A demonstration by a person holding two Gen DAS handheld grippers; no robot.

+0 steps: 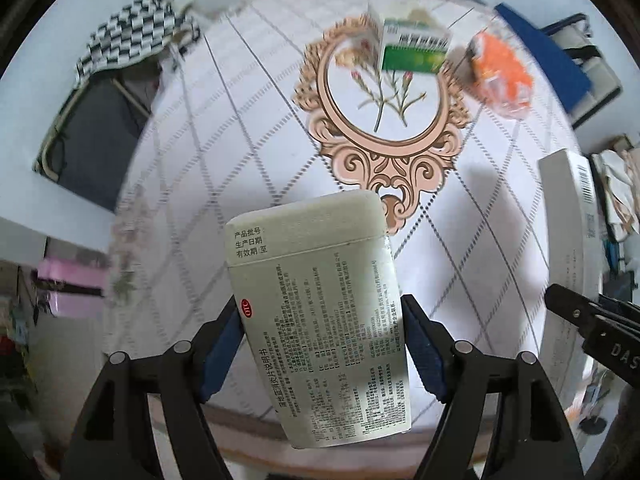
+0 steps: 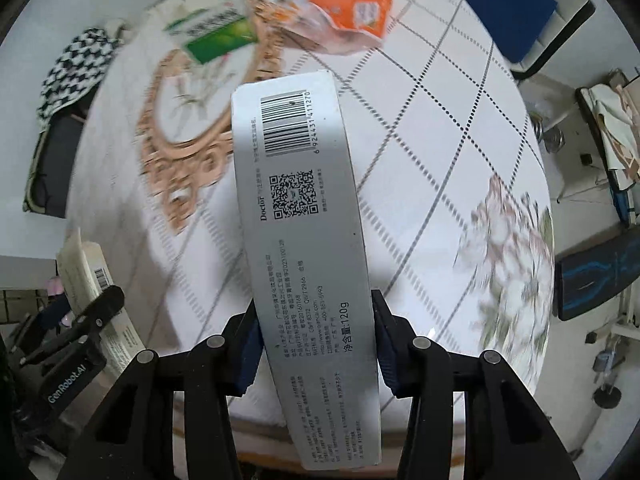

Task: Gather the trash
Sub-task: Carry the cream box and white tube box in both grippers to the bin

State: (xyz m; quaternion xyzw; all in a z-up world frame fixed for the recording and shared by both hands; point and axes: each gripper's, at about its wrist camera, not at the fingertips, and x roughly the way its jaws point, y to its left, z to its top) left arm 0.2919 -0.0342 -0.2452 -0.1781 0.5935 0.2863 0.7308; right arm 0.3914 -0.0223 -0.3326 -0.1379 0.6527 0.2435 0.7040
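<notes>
My left gripper (image 1: 322, 320) is shut on a pale medicine box (image 1: 320, 300) printed with small text, held above the near edge of the round table (image 1: 224, 128). My right gripper (image 2: 316, 324) is shut on a long grey toothpaste box (image 2: 300, 220) with a barcode and QR code, also above the table. That grey box also shows at the right of the left wrist view (image 1: 568, 216). A green-and-white box (image 1: 412, 46) and an orange crumpled packet (image 1: 500, 72) lie at the table's far side; both also show in the right wrist view, the box (image 2: 216, 34) and the packet (image 2: 352, 4).
The table has a white diamond-pattern cloth with a peach ornate frame print (image 1: 384, 128). A chair with a black-and-white checked cloth (image 1: 128, 36) stands at far left. A blue-backed chair (image 2: 496, 4) is at far right. Clutter lines the floor at right (image 2: 612, 132).
</notes>
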